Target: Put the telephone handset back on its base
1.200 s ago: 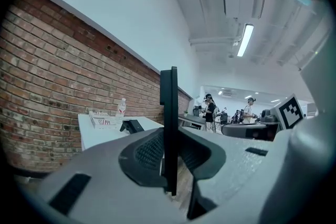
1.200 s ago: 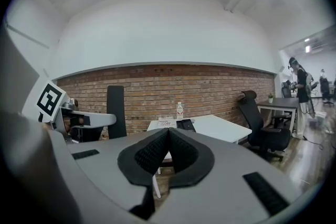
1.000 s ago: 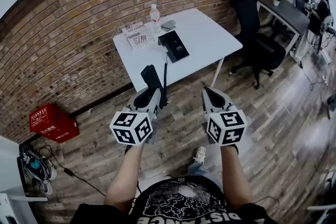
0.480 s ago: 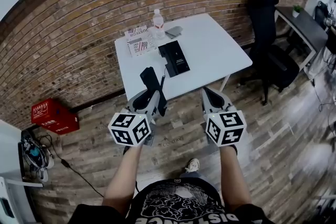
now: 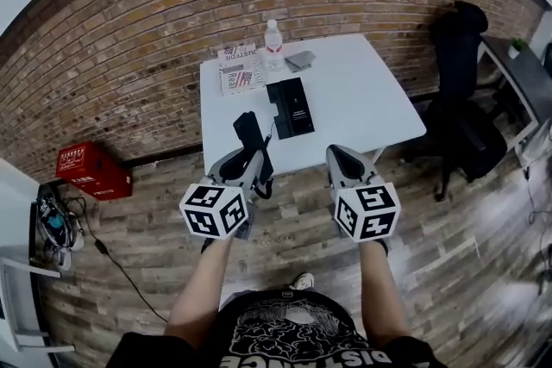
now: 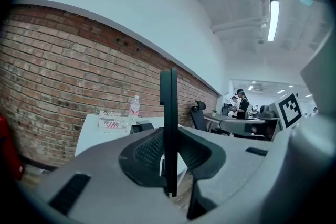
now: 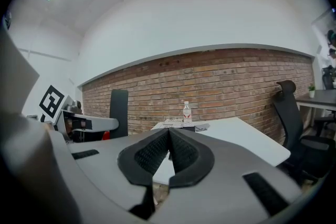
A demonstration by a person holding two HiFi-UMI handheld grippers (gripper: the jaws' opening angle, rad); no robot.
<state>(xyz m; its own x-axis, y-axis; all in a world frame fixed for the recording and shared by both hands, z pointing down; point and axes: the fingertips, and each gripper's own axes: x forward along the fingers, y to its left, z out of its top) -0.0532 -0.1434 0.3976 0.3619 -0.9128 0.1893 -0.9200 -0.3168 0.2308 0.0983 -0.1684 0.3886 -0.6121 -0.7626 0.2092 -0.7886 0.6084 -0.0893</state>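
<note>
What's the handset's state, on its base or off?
Off. The handset stands upright, clamped between the jaws of the left gripper; the base lies apart on the white table.

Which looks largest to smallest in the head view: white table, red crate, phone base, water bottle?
1. white table
2. red crate
3. phone base, not far behind the crate, so that pair is less sure
4. water bottle

right gripper (image 7: 169, 132): jaws together, empty | ahead: white table (image 7: 247, 136), bottle (image 7: 187, 112)
</note>
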